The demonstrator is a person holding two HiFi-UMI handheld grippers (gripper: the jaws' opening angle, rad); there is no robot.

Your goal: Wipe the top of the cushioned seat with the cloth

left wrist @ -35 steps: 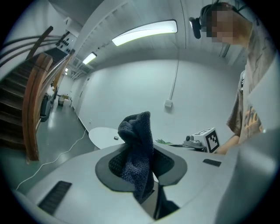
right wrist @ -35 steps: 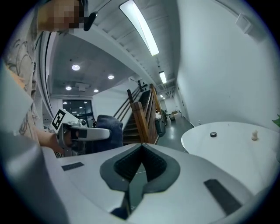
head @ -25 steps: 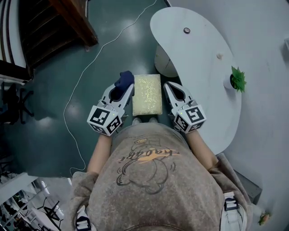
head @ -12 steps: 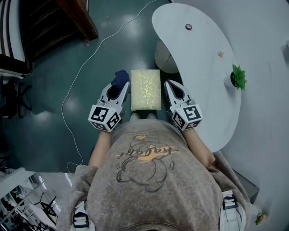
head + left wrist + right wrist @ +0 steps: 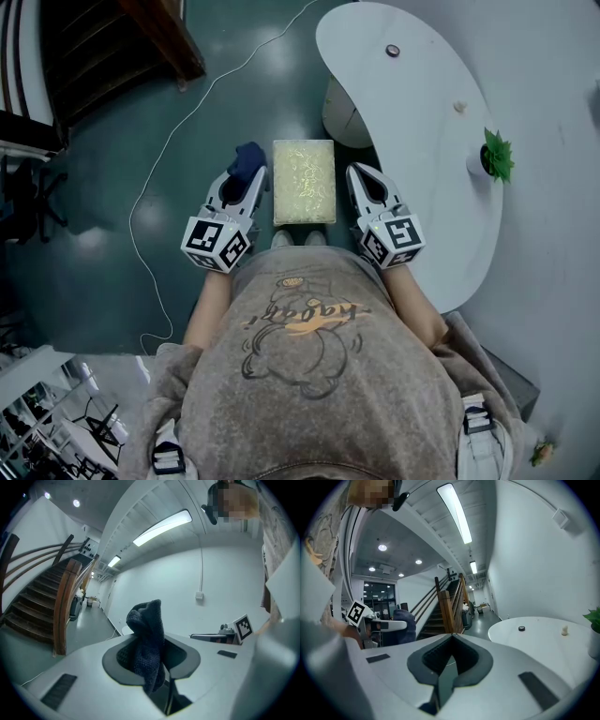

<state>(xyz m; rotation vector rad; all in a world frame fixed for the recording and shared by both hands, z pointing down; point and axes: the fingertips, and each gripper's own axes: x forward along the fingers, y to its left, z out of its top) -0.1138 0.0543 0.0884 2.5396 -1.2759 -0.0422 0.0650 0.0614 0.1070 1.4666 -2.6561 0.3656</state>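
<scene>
Teal floor (image 5: 112, 187), cushioned seat (image 5: 304, 182), left gripper (image 5: 255, 178) pinching cloth (image 5: 246, 157)

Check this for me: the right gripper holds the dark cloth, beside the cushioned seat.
Wrong gripper. The left gripper holds the dark cloth, beside the cushioned seat; the left gripper view shows its jaws shut on it. The right gripper holds nothing.

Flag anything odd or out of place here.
Nothing spilled or damaged. A loose white cable snakes across the floor left of the cushioned seat; the cloth is bunched in the left tool.
</scene>
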